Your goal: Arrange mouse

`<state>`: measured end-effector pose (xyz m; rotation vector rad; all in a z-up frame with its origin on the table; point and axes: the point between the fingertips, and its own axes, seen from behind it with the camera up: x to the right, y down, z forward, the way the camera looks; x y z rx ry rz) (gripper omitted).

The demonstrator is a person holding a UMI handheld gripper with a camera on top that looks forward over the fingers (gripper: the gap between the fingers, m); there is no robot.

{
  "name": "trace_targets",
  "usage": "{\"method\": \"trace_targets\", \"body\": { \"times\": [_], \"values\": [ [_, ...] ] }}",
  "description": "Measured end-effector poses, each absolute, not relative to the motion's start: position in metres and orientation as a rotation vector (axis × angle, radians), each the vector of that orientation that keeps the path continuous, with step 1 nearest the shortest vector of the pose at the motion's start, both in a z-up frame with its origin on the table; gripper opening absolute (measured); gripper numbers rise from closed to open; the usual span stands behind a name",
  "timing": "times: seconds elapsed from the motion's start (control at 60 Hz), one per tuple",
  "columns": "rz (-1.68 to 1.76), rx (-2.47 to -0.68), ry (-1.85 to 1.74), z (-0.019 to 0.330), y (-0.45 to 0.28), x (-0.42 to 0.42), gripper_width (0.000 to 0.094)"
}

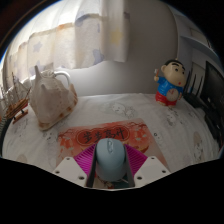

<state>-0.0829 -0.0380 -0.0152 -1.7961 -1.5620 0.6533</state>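
The gripper [111, 172] clamps a rounded, smooth grey-blue mouse [111, 160] between its pink pads.

mouse [111, 160] near end cut off below, lettering on red mat [104, 135] beneath too small to read

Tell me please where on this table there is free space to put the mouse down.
The mouse sits between the gripper fingers, over the red patterned mat. Bare tablecloth lies beyond the mat, between the beige bag and the cartoon figure. Another bare patch lies below the figure, beside the mat. Near the bag it is crowded.
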Motion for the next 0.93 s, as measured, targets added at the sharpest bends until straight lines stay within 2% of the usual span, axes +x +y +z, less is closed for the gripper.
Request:
{"method": "trace_targets", "body": {
  "times": [0.05, 0.117, 0.15, 0.233, 0.4, 0.5, 0.7, 0.933],
  "values": [
    [0.666, -1.785, -1.577, -0.015, -0.037, -0.081, 0.0545],
    [0.639, -1.789, -1.587, -0.008, -0.034, -0.077, 0.08],
    [0.639, -1.793, -1.591, 0.0, -0.034, -0.073, 0.0871],
    [0.655, -1.812, -1.617, 0.033, -0.045, -0.052, 0.0853],
    [0.673, -1.799, -1.676, 0.121, -0.073, 0.026, 0.0848],
    [0.658, -1.812, -1.685, 0.156, -0.083, 0.076, 0.0849],
    [0.648, -1.827, -1.658, 0.184, -0.092, 0.133, 0.0848],
    [0.632, -1.828, -1.63, 0.189, -0.089, 0.142, 0.0852]
  ]
}}
